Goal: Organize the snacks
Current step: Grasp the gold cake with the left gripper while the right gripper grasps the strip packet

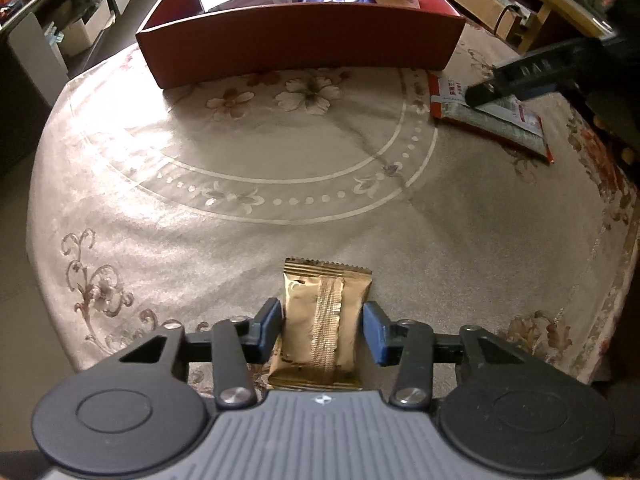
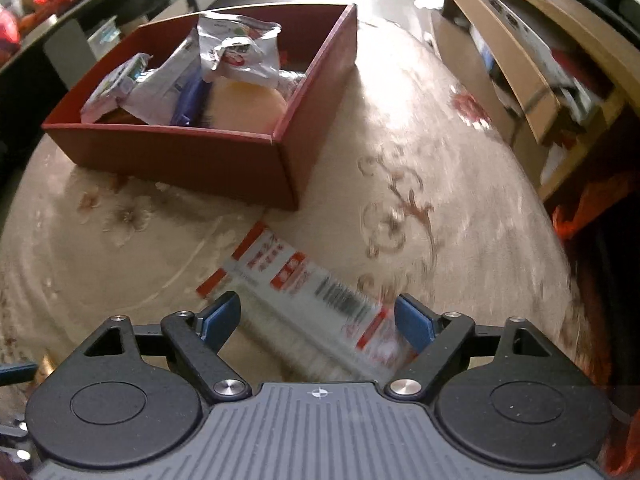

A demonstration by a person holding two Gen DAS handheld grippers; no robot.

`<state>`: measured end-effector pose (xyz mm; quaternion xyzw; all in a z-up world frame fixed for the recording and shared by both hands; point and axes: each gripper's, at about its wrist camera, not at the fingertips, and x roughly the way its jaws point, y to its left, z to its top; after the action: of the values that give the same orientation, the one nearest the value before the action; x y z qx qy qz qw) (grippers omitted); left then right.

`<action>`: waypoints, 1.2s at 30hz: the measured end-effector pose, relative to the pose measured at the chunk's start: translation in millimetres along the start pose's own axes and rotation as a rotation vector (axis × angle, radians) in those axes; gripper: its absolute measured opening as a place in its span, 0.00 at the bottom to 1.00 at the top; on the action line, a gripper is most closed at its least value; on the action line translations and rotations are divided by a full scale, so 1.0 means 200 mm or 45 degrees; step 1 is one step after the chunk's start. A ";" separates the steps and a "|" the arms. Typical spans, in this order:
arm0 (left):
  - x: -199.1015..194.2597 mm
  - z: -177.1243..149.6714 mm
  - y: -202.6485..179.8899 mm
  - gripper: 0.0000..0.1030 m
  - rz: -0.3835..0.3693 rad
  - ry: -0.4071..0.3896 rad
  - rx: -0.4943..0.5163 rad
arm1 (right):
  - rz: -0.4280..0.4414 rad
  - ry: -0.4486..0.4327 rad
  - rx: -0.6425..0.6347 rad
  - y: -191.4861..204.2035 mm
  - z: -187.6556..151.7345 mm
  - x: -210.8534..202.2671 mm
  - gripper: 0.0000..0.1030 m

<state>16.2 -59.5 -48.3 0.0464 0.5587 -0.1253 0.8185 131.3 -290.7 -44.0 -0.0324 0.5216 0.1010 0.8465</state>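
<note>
The left gripper (image 1: 323, 334), bottom centre, has its blue pads against both sides of a gold foil snack packet (image 1: 322, 322), seemingly clamped. The right gripper (image 2: 318, 320) is spread apart, straddling a red-and-white packet (image 2: 308, 300) on the floral tablecloth (image 1: 248, 152). Upper frame, the red box (image 2: 180, 156) already holds several snacks; these two remain outside.

Right wrist view: red-and-white packet (image 2: 316, 296) motion-blurred, print unreadable; its near end hidden under the right gripper (image 2: 318, 320) body. Left wrist view: gold packet (image 1: 320, 320) lower edge hidden behind the left gripper (image 1: 323, 330); red box (image 1: 296, 46) far side cut off at top edge.
</note>
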 end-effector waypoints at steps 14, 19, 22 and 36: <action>0.00 0.01 0.03 0.45 -0.045 0.014 -0.017 | 0.122 0.098 -0.038 0.09 -0.07 0.03 0.93; 0.00 0.01 0.04 0.47 -0.040 0.002 -0.026 | -0.003 0.116 -0.129 0.26 -0.24 -0.01 0.94; -0.01 0.00 0.05 0.51 0.007 -0.009 -0.046 | -0.077 0.111 -0.132 0.30 -0.27 0.00 0.93; -0.02 -0.08 -0.03 0.41 0.047 -0.023 0.023 | -0.076 0.055 -0.133 0.39 -0.26 -0.03 0.62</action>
<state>-1.8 -60.5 -50.0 0.0630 0.5492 -0.1156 0.8252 67.0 -224.2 -59.5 -0.0942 0.5326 0.1019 0.8349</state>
